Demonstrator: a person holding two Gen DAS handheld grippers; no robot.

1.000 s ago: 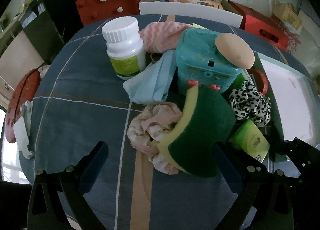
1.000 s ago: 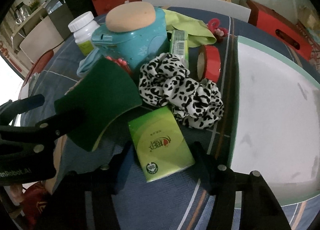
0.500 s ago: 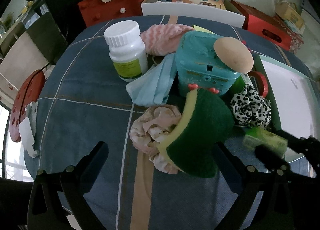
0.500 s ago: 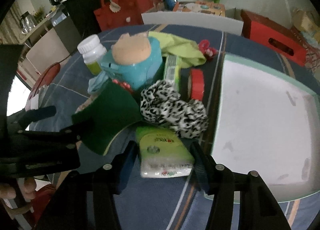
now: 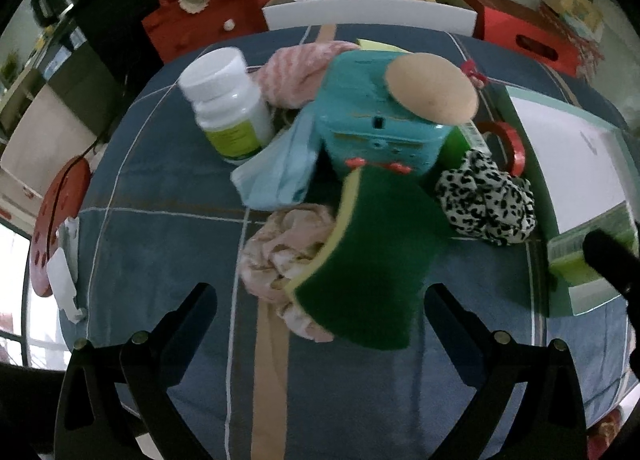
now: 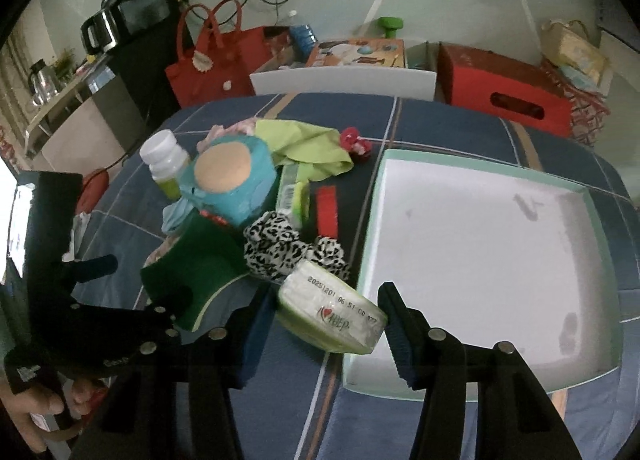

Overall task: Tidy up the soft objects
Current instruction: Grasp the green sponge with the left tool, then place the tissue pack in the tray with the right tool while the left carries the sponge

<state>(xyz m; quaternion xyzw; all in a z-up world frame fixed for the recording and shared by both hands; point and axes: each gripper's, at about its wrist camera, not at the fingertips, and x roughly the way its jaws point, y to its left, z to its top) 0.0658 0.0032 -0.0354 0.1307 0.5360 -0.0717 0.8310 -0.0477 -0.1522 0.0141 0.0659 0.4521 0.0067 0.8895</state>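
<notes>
Green scouring sponge (image 5: 372, 256), bent with a yellow foam edge, sits clamped in the left gripper (image 5: 320, 300) above a crumpled pink cloth (image 5: 284, 248) on the blue checked tablecloth (image 5: 160, 180). From the right wrist, the right gripper (image 6: 326, 318) pinches a soft green tissue pack (image 6: 332, 312), lifted beside the pale tray (image 6: 368, 228), with the fuzzy leopard scrunchie (image 6: 288, 248) behind.

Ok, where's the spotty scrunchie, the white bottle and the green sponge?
leopard-print scrunchie (image 5: 486, 202), left wrist view, on the middle of its ruffled fabric.
white pill bottle (image 5: 228, 110), left wrist view, on its body just below the cap.
green scouring sponge (image 5: 372, 256), left wrist view, on its dark green face.
</notes>
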